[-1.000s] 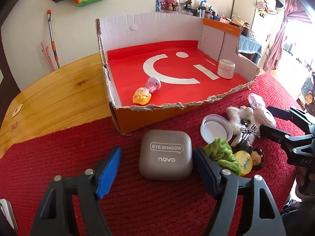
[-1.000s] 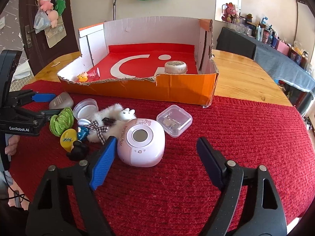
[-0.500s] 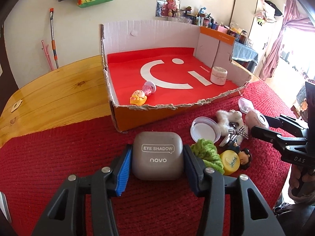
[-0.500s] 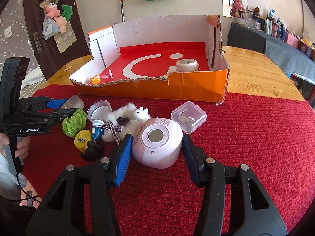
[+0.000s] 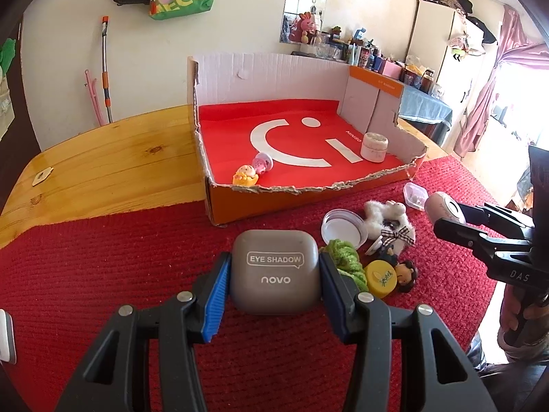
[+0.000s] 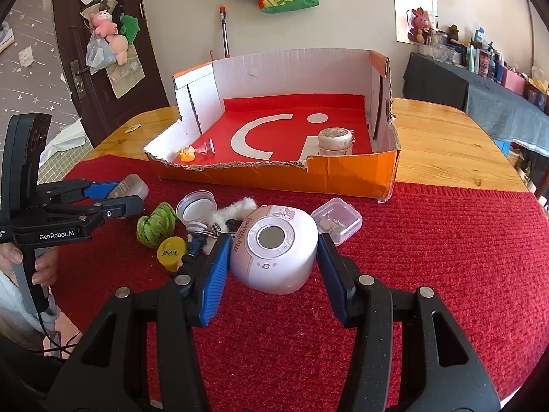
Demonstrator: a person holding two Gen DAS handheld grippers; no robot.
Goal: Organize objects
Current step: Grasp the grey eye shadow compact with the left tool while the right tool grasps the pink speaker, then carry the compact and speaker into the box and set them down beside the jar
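Low in the left wrist view, the left gripper [image 5: 274,276] is clamped on the grey eye shadow case [image 5: 274,269], a rounded square with "EYE SHADOW" and "novo" printed upright across its lid. It sits flat on the red cloth [image 5: 103,274], with no clear long axis. In the right wrist view, the right gripper [image 6: 272,264] pinches the pink-white My Melody device [image 6: 274,252] at centre frame, a squat rounded thing with its round grey window tilted up toward the camera. The cardboard box [image 6: 343,178] with its red floor lies across the upper middle.
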